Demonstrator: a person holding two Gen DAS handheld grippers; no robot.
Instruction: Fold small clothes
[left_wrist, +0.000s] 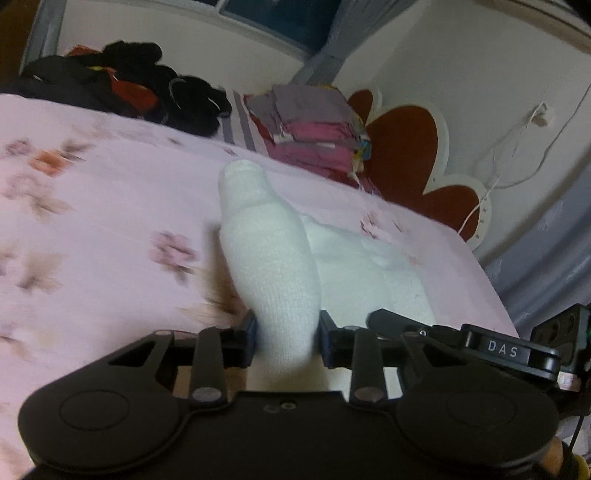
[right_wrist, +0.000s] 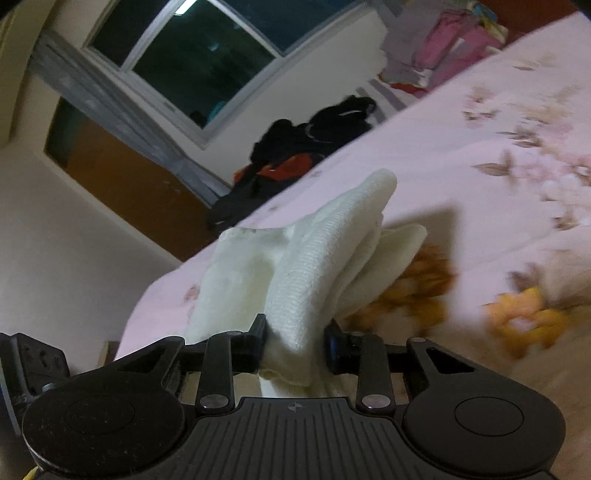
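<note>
Across a wide bed under a pink floral bedspread, with a dark heap of clothes at the far edge by the window and a folded stack of pink and grey garments near the red headboard. Nearer, raised off the cover at its gripped ends: a white knitted sock, soft, ribbed and very light, sagging wherever unsupported, with no stiffness to keep any shape alone. Possibly a pair bunched together rather than one piece, since several white layers fan out in the right wrist view, though blur forbids certainty. Left gripper narrowed onto one end of the white sock, cloth bulging between the pads. Right gripper likewise pinched on another bunched end of the same white knit, jaws narrow with fabric filling the gap. Judged from this: limp, grippy rather than slippery, unbreakable; best taken near cuff and toe, through all layers at once, kept slightly taut so the middle hangs flat for folding over onto the bedspread.
</note>
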